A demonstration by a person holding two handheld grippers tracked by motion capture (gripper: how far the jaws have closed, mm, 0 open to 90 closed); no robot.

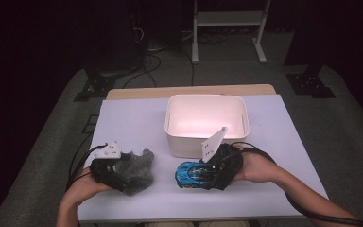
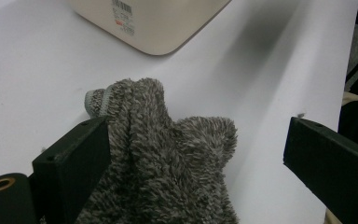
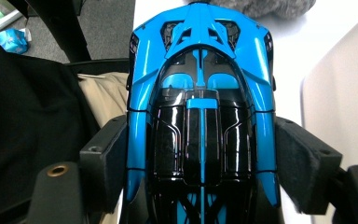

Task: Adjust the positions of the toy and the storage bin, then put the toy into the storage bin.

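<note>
right claw: my right gripper point(image 3: 200, 163) is clamped on the blue toy car point(image 1: 191, 174) near the table's point(image 1: 132, 118) front edge.
left claw: my left gripper point(image 2: 196, 154) is spread around the grey fuzzy cloth point(image 2: 168, 158) by the front left corner.
risk: i think glossy car sides may slip before reaching the white bin point(image 1: 207, 142).
risk two: a shallow bite could snag only loose pile.

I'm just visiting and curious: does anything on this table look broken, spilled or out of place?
Nothing stands out. The blue toy car looks intact between the right gripper's jaws, the grey fuzzy cloth lies crumpled at the open left gripper, and the white bin stands upright.
</note>
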